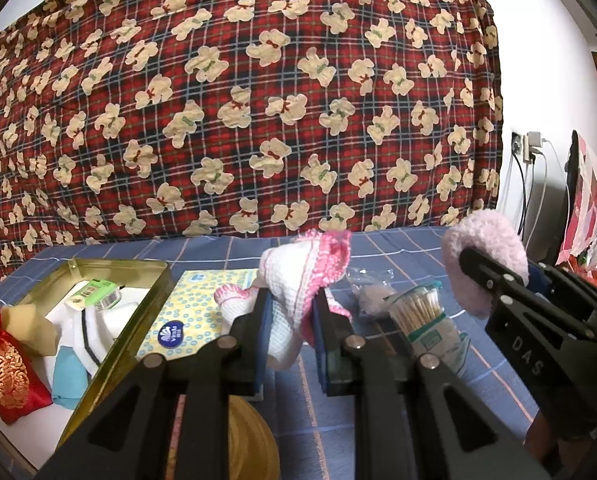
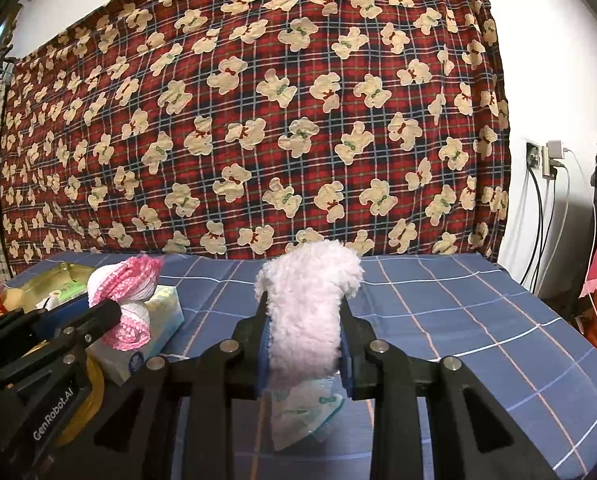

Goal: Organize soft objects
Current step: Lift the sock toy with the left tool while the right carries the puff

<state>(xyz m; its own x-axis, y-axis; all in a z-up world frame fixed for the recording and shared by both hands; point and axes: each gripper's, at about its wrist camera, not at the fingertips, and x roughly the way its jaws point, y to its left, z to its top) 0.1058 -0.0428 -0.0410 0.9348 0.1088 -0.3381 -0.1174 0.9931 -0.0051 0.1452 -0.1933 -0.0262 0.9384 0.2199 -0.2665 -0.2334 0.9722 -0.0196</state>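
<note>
My left gripper (image 1: 290, 312) is shut on a white waffle cloth with pink crochet trim (image 1: 298, 276), held above the blue checked table; the cloth also shows in the right wrist view (image 2: 126, 300). My right gripper (image 2: 304, 320) is shut on a fluffy pale pink item (image 2: 306, 308), lifted above the table; it appears at the right of the left wrist view (image 1: 486, 256). A gold tin box (image 1: 138, 320) at the left holds a red brocade pouch (image 1: 10, 372), white and blue cloths and a beige item.
A yellow Vinda tissue pack (image 1: 186, 316) lies beside the tin. A bag of cotton swabs (image 1: 426, 320) and a clear bag (image 1: 370, 288) lie at centre right. A gold lid (image 1: 250, 432) sits below the left gripper. A red bear-print blanket (image 2: 258, 120) hangs behind. Cables hang at right (image 2: 538, 216).
</note>
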